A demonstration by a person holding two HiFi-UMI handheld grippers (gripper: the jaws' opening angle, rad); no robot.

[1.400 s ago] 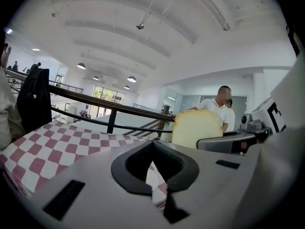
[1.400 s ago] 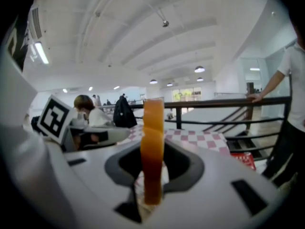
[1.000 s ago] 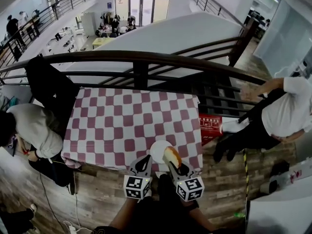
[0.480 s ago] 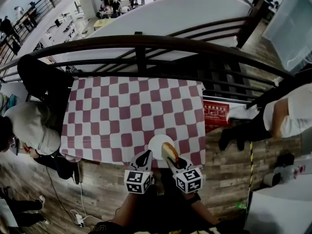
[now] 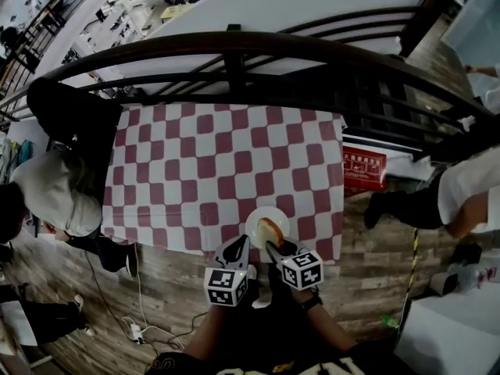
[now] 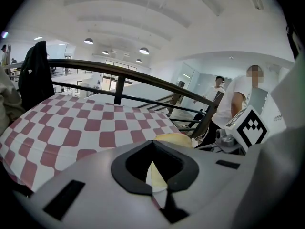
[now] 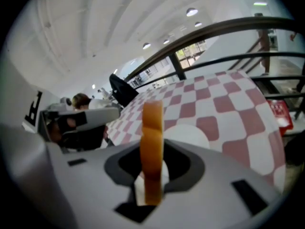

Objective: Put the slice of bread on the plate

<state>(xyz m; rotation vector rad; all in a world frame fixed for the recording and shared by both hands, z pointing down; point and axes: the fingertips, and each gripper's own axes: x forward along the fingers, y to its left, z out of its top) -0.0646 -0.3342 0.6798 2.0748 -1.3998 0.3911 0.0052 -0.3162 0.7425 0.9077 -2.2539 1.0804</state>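
Observation:
A white plate (image 5: 258,223) sits on the red-and-white checked table (image 5: 195,162), close to its near edge. My right gripper (image 5: 274,248) is shut on a slice of bread (image 5: 271,228) and holds it on edge just over the plate. In the right gripper view the slice (image 7: 152,142) stands upright between the jaws, its orange crust facing me, with the plate (image 7: 188,135) beyond it. My left gripper (image 5: 240,245) hovers beside the plate's left rim, its jaws together and holding nothing. In the left gripper view the pale slice (image 6: 174,138) shows just past the jaws.
A black railing (image 5: 234,49) runs behind the table. A dark jacket (image 5: 74,123) hangs at the table's far left corner and a person in white (image 5: 51,198) crouches at its left. A red sign (image 5: 363,166) and another person (image 5: 461,194) are on the right.
Both grippers have come down toward the near edge of the table. The bread slice, still held, now hangs lower and more squarely over the plate.

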